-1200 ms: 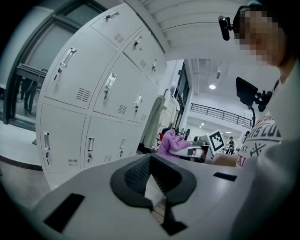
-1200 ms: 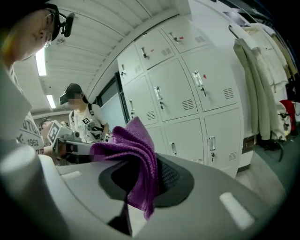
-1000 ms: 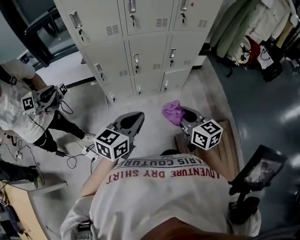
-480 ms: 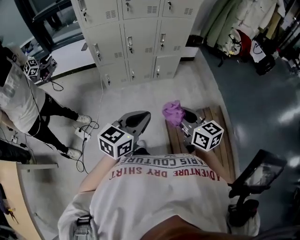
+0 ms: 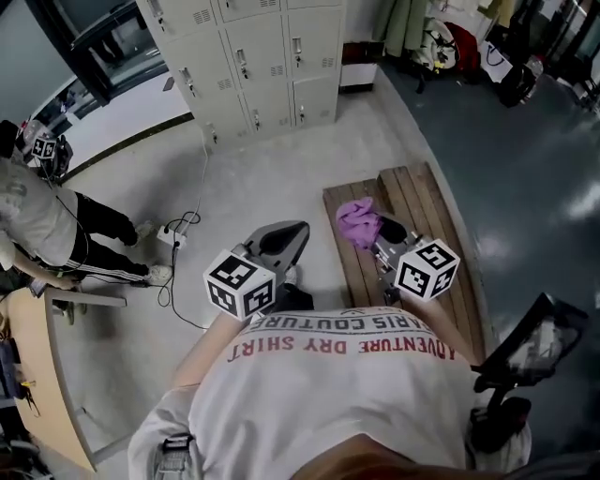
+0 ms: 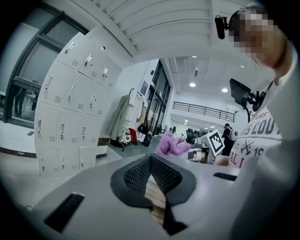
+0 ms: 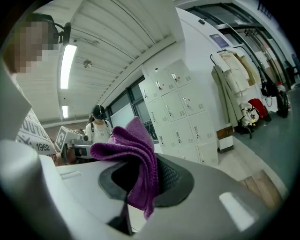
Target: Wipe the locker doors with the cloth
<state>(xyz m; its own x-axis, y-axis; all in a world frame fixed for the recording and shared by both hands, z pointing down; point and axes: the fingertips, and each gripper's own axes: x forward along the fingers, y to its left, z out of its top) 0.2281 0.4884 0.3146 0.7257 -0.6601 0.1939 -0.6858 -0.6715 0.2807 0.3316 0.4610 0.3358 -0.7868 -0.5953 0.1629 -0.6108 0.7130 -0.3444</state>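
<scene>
Head view looks down on a pale concrete floor (image 5: 272,178) with a darker, glossy stretch at its right side. The grey lockers (image 5: 253,56) stand at the top edge. They are smaller and farther off than a second ago, when they filled the upper middle just ahead of the grippers. A wooden pallet (image 5: 441,234) lies on the floor under the right gripper, and far more of its slats show now than before. A second person (image 5: 47,225) in a white top stands at the left edge, lower and farther out than earlier. Coats (image 5: 408,19) hang at the top right, beside the lockers.

The left gripper (image 5: 286,239) is held low in front of the wearer's chest, with its marker cube toward the body. In the left gripper view its jaws (image 6: 150,164) are pressed together at the tips with nothing between them. Pallet slats show through the small gap below the tips.

The right gripper (image 5: 380,227) sits over the pallet, much as it sat in the picture before. Its jaws pinch the purple cloth (image 5: 356,220), which bunches up past the tips. The right gripper view shows the cloth (image 7: 136,154) folded between the pads and hanging down, well apart from the lockers (image 7: 178,117) behind it.

A white cable (image 5: 183,225) trails across the floor between the second person and the lockers.
</scene>
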